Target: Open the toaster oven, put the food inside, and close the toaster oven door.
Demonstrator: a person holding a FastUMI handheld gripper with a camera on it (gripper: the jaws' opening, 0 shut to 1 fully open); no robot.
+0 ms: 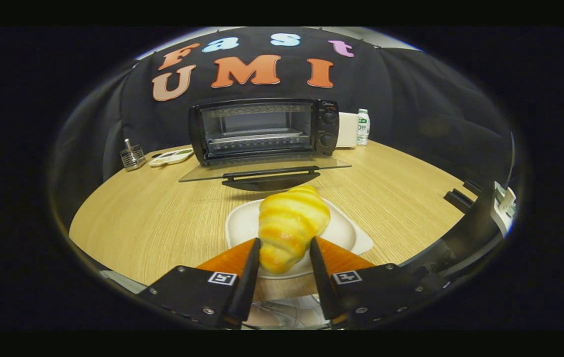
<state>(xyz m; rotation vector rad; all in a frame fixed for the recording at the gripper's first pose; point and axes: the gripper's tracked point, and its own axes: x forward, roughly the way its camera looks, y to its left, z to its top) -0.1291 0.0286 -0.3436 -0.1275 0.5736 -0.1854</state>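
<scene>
With its long axis running away along the fingers, the croissant (291, 225) lies on a white plate (242, 218) between the gripper's (284, 250) parted fingers, its near end flanked though contact is unclear, while the toaster oven (262, 130) stands beyond, door (262, 166) already dropped onto the worktop (162, 218).

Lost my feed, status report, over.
Gripper closed around croissant, contact on both sides unclear. Croissant on white plate. Toaster oven door down, open. Path ahead unobstructed.
</scene>
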